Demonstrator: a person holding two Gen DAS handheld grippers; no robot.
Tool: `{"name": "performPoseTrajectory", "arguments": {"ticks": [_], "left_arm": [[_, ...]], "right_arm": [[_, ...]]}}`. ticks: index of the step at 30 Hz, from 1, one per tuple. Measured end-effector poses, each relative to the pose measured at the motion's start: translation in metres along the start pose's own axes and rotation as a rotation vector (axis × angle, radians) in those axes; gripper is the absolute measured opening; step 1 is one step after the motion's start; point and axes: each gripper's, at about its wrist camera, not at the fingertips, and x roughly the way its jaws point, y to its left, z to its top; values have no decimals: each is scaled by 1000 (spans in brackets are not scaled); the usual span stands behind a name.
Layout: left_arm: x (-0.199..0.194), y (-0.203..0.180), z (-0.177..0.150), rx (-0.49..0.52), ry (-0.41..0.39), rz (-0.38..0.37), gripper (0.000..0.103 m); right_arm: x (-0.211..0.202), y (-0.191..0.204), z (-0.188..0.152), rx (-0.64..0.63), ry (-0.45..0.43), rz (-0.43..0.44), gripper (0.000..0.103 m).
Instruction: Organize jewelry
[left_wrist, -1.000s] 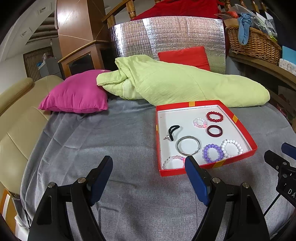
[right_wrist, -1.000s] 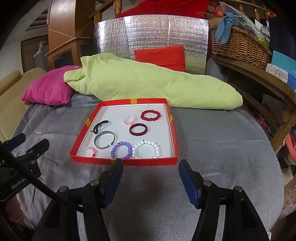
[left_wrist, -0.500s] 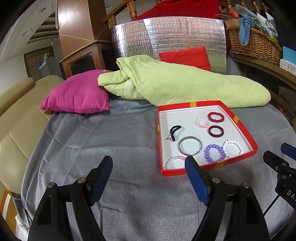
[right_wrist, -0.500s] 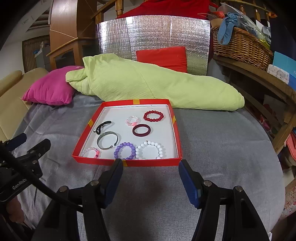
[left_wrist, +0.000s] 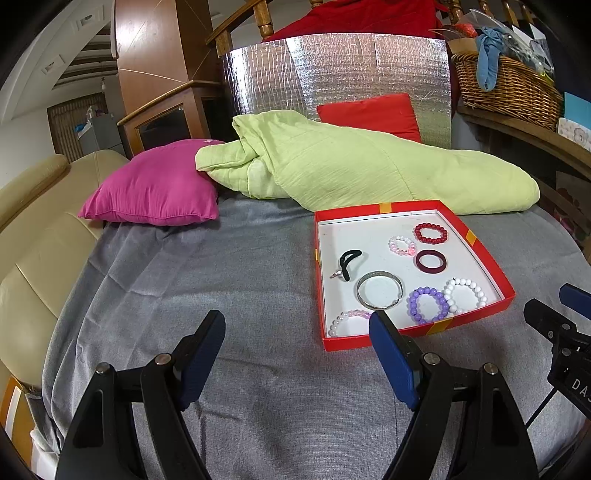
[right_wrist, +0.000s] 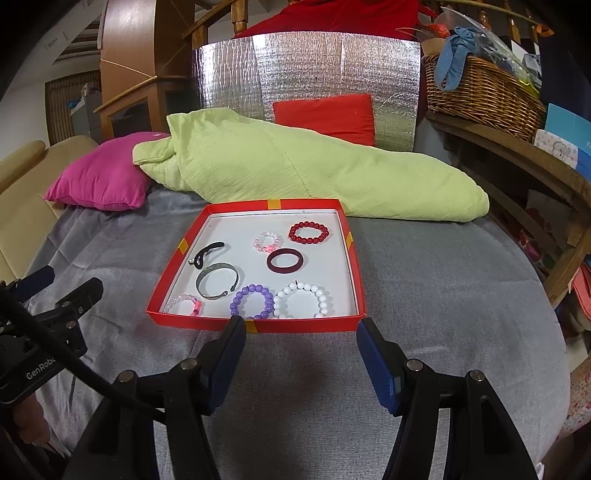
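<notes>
A shallow red tray (left_wrist: 347, 341) (right_wrist: 314, 324) with a white floor lies on the grey bed cover. Several bracelets lie in it: red beads (right_wrist: 308, 232), pink beads (right_wrist: 267, 242), a maroon bangle (right_wrist: 285, 261), a silver cuff (right_wrist: 217, 280), purple beads (right_wrist: 252, 301), white beads (right_wrist: 301, 299) and a black hair tie (right_wrist: 208, 253). My left gripper (left_wrist: 297, 325) hovers open and empty just left of the tray's near corner. My right gripper (right_wrist: 301, 325) is open and empty too, in front of the tray's near wall.
A light green quilt (right_wrist: 295, 170) lies behind the tray, with a pink pillow (left_wrist: 155, 192) to its left and a red cushion (right_wrist: 325, 114) against a silver foil panel. A wicker basket (right_wrist: 480, 96) sits on a wooden shelf at right. A beige sofa (left_wrist: 33, 236) borders the left.
</notes>
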Motion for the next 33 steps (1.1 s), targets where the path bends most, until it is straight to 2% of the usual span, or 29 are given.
{"name": "performPoseTrajectory", "arguments": {"ticks": [33], "left_arm": [[-1, 13, -3, -13, 1, 16, 81]], "right_arm": [[0, 14, 1, 1, -15, 12, 66]]}}
